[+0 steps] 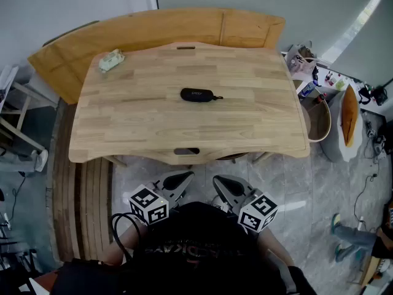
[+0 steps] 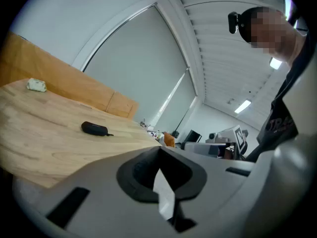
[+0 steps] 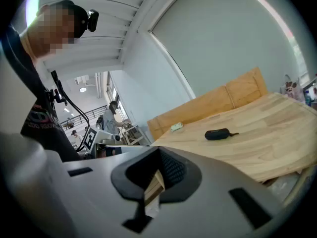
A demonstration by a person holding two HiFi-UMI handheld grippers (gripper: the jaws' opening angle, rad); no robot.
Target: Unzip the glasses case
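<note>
glasses case (image 1: 198,95), black, lies near the middle of the wooden table (image 1: 123,145), its small strap pointing to the right edge. a pale packet (image 1: 111,60) sits by the far left corner. left gripper (image 1: 176,181) and right gripper (image 1: 227,186) hang short of the near edge, the 2 with jaws together, empty.
</note>
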